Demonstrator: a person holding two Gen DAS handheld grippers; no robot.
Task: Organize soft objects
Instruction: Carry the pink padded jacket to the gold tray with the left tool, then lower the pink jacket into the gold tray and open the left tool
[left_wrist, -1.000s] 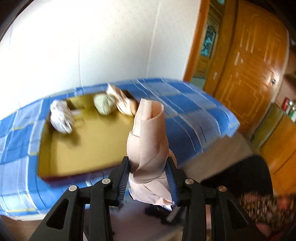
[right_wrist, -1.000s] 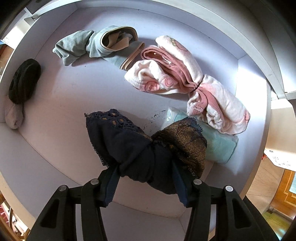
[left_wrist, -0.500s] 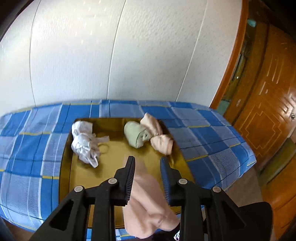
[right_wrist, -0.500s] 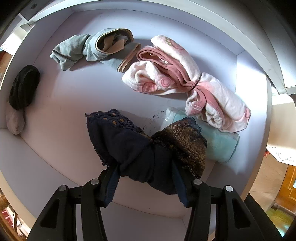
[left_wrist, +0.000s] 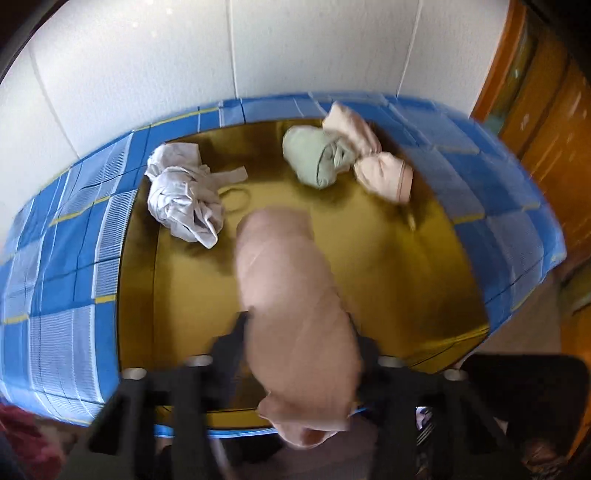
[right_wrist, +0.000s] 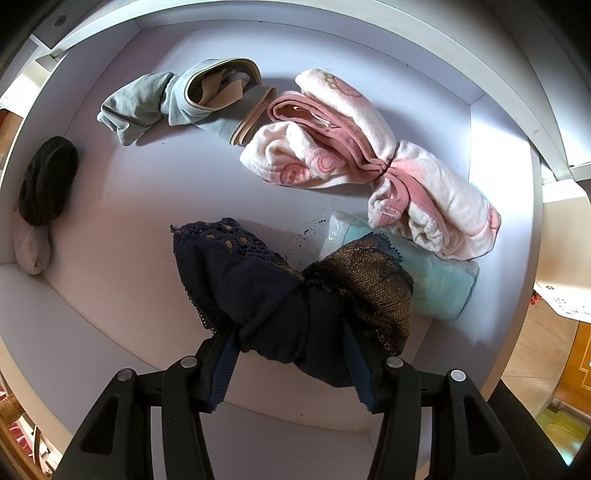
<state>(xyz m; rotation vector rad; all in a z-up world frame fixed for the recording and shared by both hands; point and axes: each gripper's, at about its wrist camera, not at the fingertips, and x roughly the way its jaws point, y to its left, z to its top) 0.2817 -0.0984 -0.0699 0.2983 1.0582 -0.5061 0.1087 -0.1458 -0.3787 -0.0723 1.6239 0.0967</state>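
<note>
Left gripper (left_wrist: 299, 332): its jaws have just been opening; a rolled beige fabric bundle (left_wrist: 291, 295) stands between them, the view too blurred to tell whether the pads press on it.
Beige bundle: above the near half of a shallow gold-coloured tray (left_wrist: 406, 280).
Tray: on a table under a blue checked cloth (left_wrist: 74, 258), against a white wall.
Tray contents: crumpled white cloth bundle (left_wrist: 183, 195) far left; rolled pale green cloth (left_wrist: 317, 160) at the far side, touching a peach-pink tied bundle (left_wrist: 369, 158) on its right.
Right gripper (right_wrist: 291, 347): jaws part-way closed, clamped on a dark navy lace garment (right_wrist: 280, 295), over a white drawer (right_wrist: 122, 206).
Drawer contents: pale blue folded packet (right_wrist: 439, 288) just behind the lace; pink and white fleece bundle (right_wrist: 369, 155) beyond; grey-green garment with tan trim (right_wrist: 177, 99) far left; black rolled piece (right_wrist: 46, 181) at the left wall.
</note>
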